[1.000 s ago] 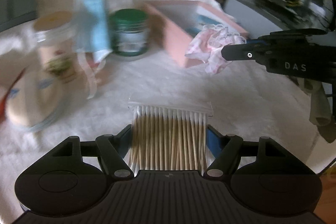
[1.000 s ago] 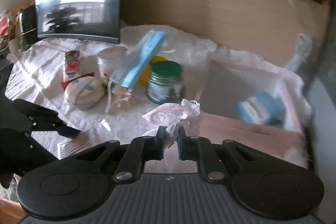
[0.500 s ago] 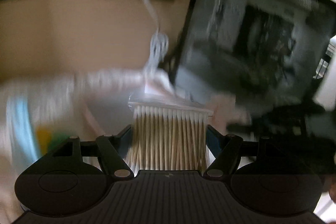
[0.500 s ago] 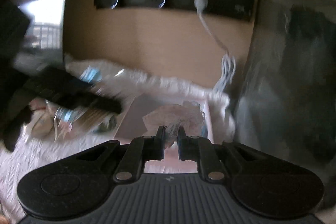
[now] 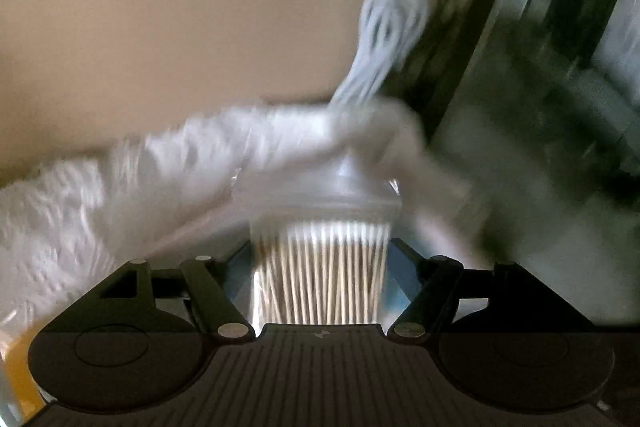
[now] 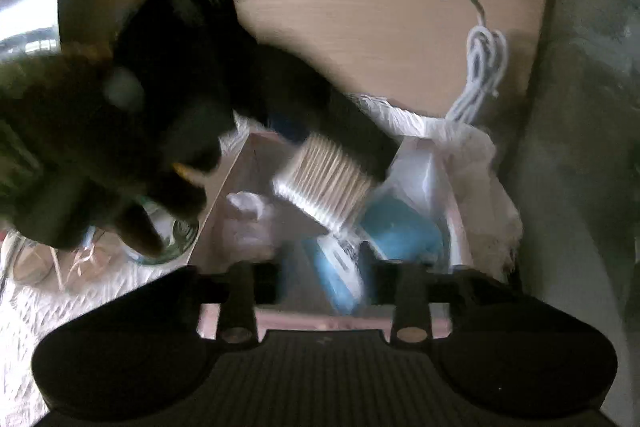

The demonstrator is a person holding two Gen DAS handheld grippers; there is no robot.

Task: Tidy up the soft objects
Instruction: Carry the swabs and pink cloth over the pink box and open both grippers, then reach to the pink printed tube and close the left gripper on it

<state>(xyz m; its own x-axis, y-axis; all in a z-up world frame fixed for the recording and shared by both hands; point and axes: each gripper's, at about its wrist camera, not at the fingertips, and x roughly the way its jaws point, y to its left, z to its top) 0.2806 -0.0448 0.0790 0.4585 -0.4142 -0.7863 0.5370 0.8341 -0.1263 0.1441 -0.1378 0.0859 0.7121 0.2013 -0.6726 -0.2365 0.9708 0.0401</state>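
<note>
Backdrop: tan wall, coiled white cable.
Left tool: gripped cotton swabs over pink box.
Right tool: jaws were opening, empty, lace piece below in box.

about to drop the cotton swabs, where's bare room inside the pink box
The pink box has bare floor along its left wall, around the white frilly cloth. Its right side is crowded with blue packets. The clear pack of cotton swabs hangs above the middle.

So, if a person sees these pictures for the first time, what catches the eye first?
The pack of cotton swabs, gripped in the left tool, hangs over the open pink box. Below it, the right tool is opening with nothing between its fingers, and a white lacy cloth lies inside the box beside blue packets.
</note>
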